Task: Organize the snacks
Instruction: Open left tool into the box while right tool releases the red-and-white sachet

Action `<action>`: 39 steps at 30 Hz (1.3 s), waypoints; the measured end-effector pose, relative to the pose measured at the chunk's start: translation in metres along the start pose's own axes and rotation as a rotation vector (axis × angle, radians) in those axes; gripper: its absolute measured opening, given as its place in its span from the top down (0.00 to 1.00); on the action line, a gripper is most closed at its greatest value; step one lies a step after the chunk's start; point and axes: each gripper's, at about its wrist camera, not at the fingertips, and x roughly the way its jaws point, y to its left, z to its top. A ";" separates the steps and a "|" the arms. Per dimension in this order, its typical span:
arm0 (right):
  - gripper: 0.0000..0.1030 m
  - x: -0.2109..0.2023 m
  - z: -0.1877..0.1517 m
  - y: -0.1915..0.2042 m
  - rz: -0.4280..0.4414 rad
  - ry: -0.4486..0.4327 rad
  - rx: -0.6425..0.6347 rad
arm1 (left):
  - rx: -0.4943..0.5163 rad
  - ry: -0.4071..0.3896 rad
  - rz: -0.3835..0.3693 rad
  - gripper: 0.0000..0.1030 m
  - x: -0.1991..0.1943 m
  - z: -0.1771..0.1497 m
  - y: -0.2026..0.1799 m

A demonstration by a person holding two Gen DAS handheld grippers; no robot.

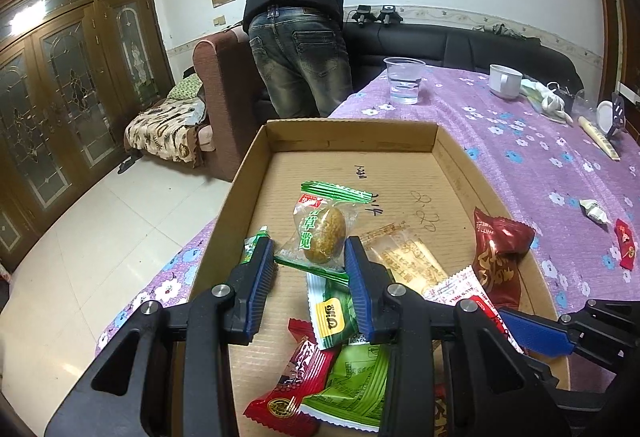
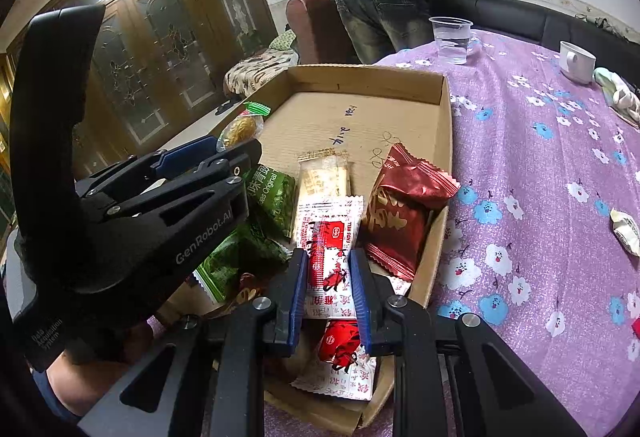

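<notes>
A shallow cardboard tray (image 1: 352, 135) (image 2: 442, 141) on the purple floral tablecloth holds several snack packets. My left gripper (image 1: 310, 257) is open above the tray, its blue pads either side of a clear green-trimmed packet with a brown ball (image 1: 320, 229). Below it lie a green packet (image 1: 334, 311) and a red one (image 1: 296, 369). My right gripper (image 2: 327, 269) has its jaws around a white-and-red packet (image 2: 328, 233), touching both sides. A dark red packet (image 2: 400, 205) (image 1: 500, 249) and a pale biscuit bar (image 2: 324, 175) lie beside it.
Loose wrappers lie on the cloth to the right: white (image 1: 594, 209) (image 2: 626, 231) and red (image 1: 626, 243). At the far end stand a plastic cup of water (image 1: 404, 79) (image 2: 450, 37) and a white mug (image 1: 505, 81) (image 2: 576, 61). A person (image 1: 298, 37) bends at the sofa beyond.
</notes>
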 end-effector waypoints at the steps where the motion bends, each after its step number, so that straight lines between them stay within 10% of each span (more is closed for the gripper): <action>1: 0.79 0.000 0.000 0.000 0.000 0.000 0.000 | 0.000 -0.001 -0.001 0.66 0.000 0.000 0.000; 32: 0.77 -0.001 0.000 -0.001 -0.006 -0.003 -0.001 | 0.000 -0.001 0.030 0.64 -0.002 -0.002 0.002; 39: 0.73 -0.004 0.000 -0.002 -0.015 -0.016 0.004 | 0.008 -0.016 0.052 0.47 -0.005 -0.001 -0.003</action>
